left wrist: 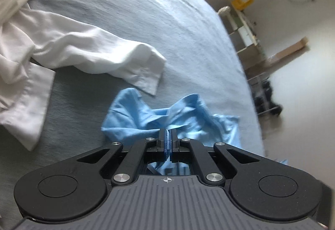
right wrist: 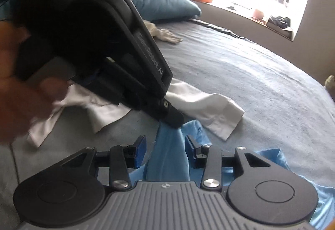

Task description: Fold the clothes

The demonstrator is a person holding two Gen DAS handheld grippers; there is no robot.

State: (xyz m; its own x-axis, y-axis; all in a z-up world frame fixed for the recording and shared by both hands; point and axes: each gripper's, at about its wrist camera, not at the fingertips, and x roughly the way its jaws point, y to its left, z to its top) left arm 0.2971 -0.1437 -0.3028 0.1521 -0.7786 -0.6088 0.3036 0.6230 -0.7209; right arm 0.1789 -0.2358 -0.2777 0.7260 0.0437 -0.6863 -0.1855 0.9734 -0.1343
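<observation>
Your left gripper (left wrist: 168, 135) is clenched on a pinch of the blue shirt (left wrist: 146, 116), and the right-wrist view confirms it: the black tip comes down onto a ridge of blue cloth (right wrist: 167, 158) and draws it up into a peak. Your right gripper (right wrist: 165, 150) stands released, its pads on either side of that raised fold but not pressing it, so nothing is held there yet. The shirt lies crumpled on the bed (left wrist: 146, 10) near its right edge, part of it seeming to hang over that edge, with the cuff of a white shirt (left wrist: 144, 70) just beside it and the rest of the white cloth spread toward the left edge. The step in hand looks like getting a second grip so the garment can be lifted and spread flat. To do it well, close the right pads on one layer only, at a seam, hem or shoulder rather than mid-panel; which part lies between the pads I cannot tell, the cloth is too bunched. Keep the left pinch firm, then draw your hands apart until the fabric goes taut, and lift clear of the white cuff so it is not dragged along.
</observation>
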